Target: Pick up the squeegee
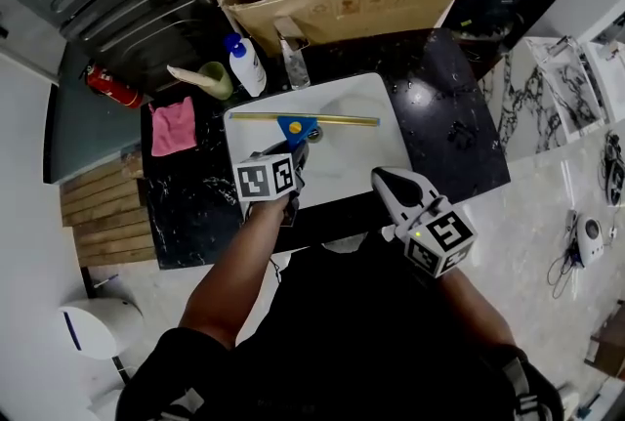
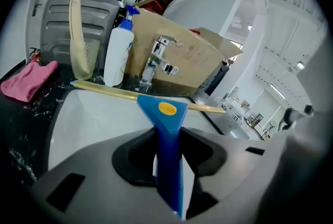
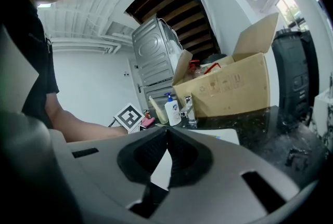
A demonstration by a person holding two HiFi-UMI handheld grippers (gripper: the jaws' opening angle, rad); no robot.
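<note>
The left claw (image 1: 293, 153) grips the squeegee (image 1: 296, 125) by its handle, over the sink (image 1: 363, 167). The blade lies 9-to-3, at this claw's 12 o'clock. The right claw (image 1: 385, 179) is closed and empty.

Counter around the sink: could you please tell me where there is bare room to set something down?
Right of the sink, the black counter is mostly bare up to its edge. The back-left is crowded: pink cloth, cup, soap bottle, faucet, cardboard box.
</note>
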